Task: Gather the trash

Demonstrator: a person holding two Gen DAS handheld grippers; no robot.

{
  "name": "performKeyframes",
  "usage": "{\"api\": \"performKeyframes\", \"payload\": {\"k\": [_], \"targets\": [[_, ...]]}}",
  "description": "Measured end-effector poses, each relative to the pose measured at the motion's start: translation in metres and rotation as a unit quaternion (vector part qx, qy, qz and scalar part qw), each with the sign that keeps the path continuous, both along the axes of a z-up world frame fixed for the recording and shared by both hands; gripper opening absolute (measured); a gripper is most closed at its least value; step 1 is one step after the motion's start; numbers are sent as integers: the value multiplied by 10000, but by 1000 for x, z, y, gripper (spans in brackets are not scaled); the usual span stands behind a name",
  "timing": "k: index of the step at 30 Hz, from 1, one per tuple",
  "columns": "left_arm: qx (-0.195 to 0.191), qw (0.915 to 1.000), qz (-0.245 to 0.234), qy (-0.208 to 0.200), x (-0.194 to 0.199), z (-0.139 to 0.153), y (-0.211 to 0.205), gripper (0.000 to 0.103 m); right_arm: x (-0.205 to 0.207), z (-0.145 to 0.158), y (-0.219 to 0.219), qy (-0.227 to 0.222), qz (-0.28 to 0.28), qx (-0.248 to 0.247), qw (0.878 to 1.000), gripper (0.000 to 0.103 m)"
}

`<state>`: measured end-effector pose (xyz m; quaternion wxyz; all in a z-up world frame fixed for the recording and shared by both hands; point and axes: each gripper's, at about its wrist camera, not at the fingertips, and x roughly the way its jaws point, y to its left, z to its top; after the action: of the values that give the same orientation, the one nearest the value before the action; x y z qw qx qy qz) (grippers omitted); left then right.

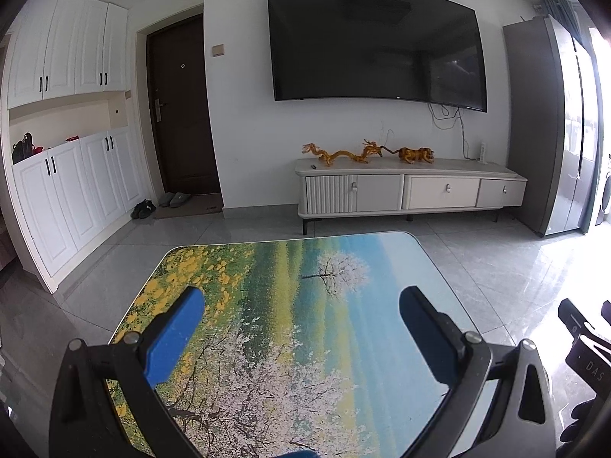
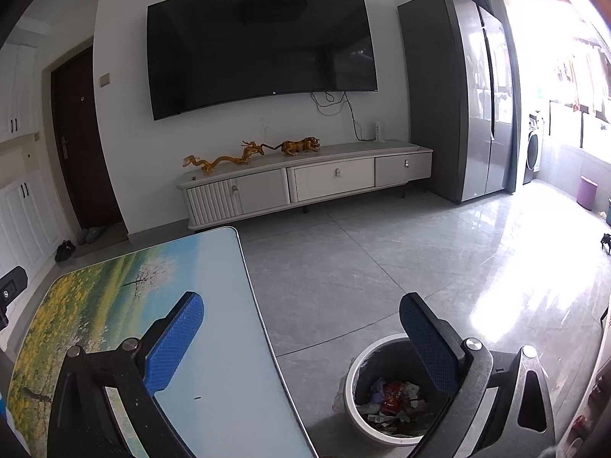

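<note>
My left gripper point(image 1: 301, 305) is open and empty above a low table point(image 1: 267, 305) printed with a flower and tree landscape. My right gripper point(image 2: 301, 309) is open and empty, over the table's right edge point(image 2: 252, 305). A round trash bin point(image 2: 382, 389) with a dark liner stands on the floor right of the table, below my right finger. Inside it lie crumpled wrappers and scraps point(image 2: 393, 400), some red. A tiny dark speck point(image 2: 197, 397) lies on the table's pale part. The right gripper's body shows at the left wrist view's right edge point(image 1: 584, 343).
A white TV cabinet point(image 1: 408, 187) with orange figurines stands under a wall TV point(image 1: 374, 42). A grey fridge point(image 2: 458, 95) is at the right, white cupboards point(image 1: 65, 152) and a dark door point(image 1: 179, 107) at the left. A purple bin point(image 2: 587, 192) stands far right on the grey tile floor.
</note>
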<state>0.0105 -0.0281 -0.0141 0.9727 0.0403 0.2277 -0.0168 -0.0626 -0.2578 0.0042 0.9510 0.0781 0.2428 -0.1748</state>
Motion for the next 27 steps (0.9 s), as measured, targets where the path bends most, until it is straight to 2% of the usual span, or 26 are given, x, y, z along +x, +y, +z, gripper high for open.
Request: {"api": "performKeyframes", "payload": {"k": [27], "targets": [[156, 9994, -212, 234, 1, -13, -11, 103, -2, -11, -10, 142, -167, 2, 9998, 103]]}}
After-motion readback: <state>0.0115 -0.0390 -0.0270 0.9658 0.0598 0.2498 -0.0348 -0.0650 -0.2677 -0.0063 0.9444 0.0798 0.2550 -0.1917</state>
